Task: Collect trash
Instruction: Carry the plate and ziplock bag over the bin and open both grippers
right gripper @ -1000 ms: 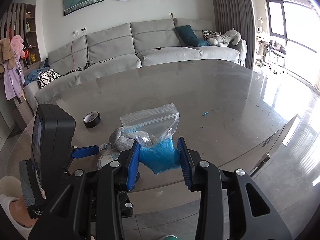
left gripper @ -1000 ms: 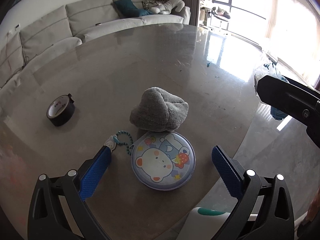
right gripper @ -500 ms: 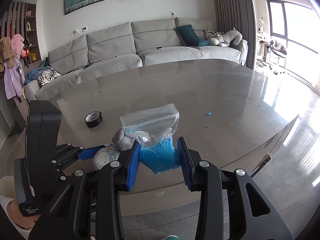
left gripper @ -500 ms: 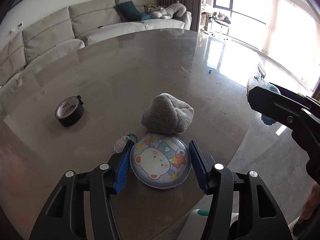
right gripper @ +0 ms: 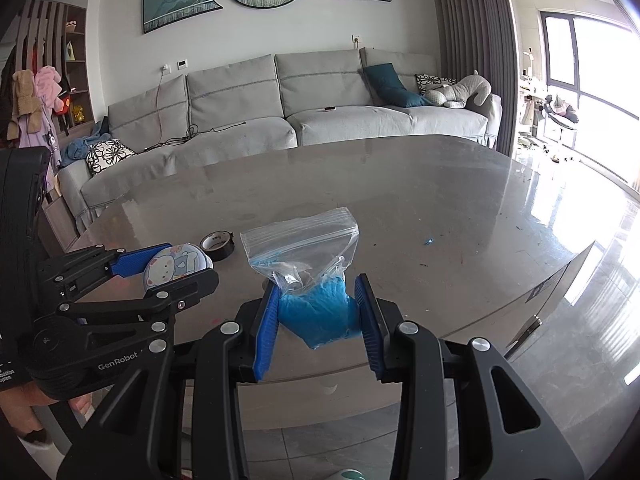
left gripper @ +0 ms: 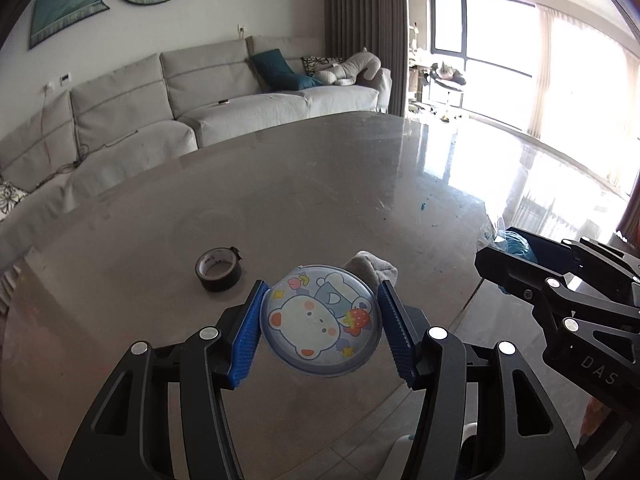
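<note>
Left fingers (left gripper: 256, 328) clamp bear lid (left gripper: 320, 326); right fingers (right gripper: 266, 330) clamp bag (right gripper: 308, 276); "GenRobot" legible.

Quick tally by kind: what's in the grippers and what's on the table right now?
Held, left gripper: round cartoon lid - 1
Held, right gripper: zip bag with blue contents - 1
On table: black tape roll - 1
On table: grey cloth - 1
Total: 4

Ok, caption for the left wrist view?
Left tongs grip the round bear-print lid above the table, tape roll behind.
</note>
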The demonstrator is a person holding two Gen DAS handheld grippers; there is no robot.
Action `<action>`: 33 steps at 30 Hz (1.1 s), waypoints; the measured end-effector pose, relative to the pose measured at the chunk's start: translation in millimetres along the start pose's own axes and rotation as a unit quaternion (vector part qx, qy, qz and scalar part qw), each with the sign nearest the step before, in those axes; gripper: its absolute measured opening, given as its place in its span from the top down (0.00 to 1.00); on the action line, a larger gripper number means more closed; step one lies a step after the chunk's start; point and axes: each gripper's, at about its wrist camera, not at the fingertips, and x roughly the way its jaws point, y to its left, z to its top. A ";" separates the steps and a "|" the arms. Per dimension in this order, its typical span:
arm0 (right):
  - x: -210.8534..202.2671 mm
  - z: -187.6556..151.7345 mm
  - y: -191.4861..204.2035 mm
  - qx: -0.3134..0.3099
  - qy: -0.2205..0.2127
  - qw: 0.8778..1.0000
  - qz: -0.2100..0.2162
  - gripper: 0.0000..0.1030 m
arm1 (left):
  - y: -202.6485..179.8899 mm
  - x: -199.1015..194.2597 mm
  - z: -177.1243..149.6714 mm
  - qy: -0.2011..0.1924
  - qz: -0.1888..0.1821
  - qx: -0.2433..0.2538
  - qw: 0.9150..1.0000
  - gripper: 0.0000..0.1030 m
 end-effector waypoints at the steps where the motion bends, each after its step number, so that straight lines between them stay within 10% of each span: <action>1: -4.3 -0.7 1.3 -0.001 -0.002 1.000 0.000 0.63 | 1.3 -5.4 1.1 -0.004 -0.001 0.000 1.000 0.46; 33: -135.9 -81.4 15.0 0.039 0.005 0.995 -0.092 0.63 | -72.7 -88.8 -64.9 -0.008 -0.106 0.077 0.991 0.46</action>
